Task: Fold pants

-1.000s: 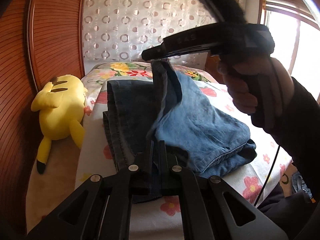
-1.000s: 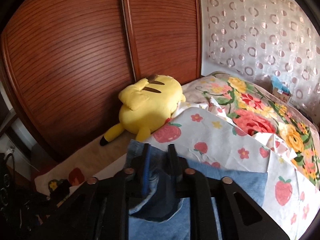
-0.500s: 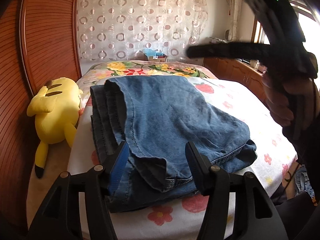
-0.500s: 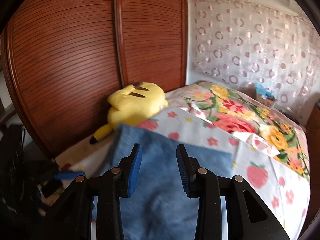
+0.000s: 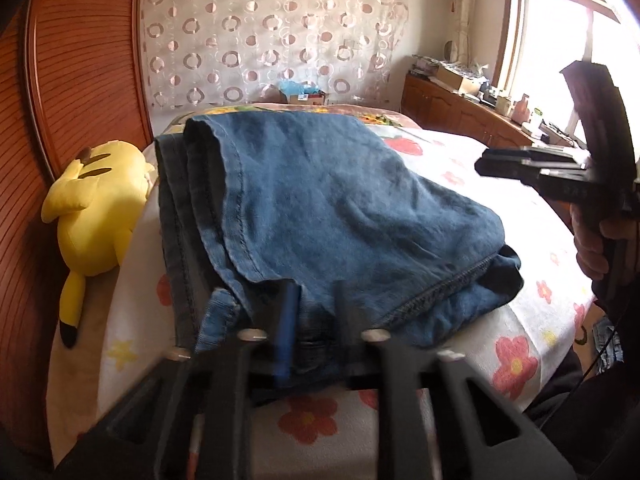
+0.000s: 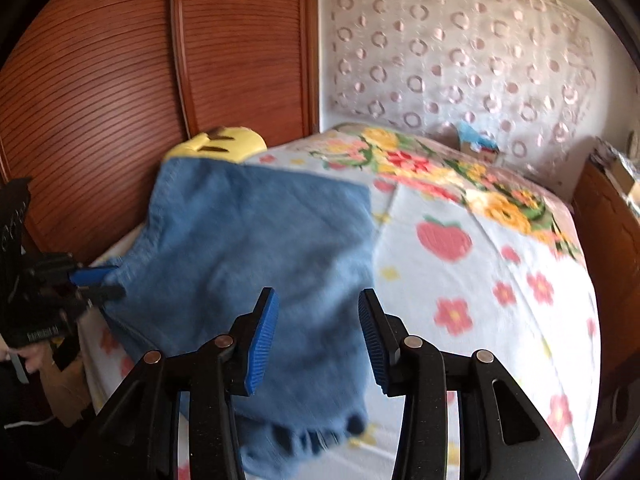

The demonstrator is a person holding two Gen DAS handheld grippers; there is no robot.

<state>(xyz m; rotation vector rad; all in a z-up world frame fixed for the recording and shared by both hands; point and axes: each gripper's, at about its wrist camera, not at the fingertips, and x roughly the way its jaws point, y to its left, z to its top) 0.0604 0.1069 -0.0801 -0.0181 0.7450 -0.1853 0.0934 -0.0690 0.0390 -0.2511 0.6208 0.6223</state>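
The blue jeans [image 5: 320, 216] lie folded in a thick stack on the flowered bed sheet [image 5: 480, 168]. They also show in the right wrist view [image 6: 256, 256]. My left gripper [image 5: 316, 320] is at the near edge of the stack, its jaws partly closed around a bunch of denim. It also shows in the right wrist view [image 6: 94, 282] at the left edge of the jeans. My right gripper [image 6: 316, 336] is open and empty, raised above the jeans. It also shows in the left wrist view [image 5: 486, 166], off to the right of the stack.
A yellow plush toy [image 5: 96, 216] lies at the bed's left edge against the brown wooden wardrobe doors [image 6: 120, 80]. A patterned curtain [image 5: 260, 40] hangs behind the bed. A wooden cabinet with clutter [image 5: 460, 108] stands under the window at right.
Both grippers let go of the jeans, which dropped into a folded stack. The right gripper drew back to the right. The left jaws then narrowed around the near edge of the stack.
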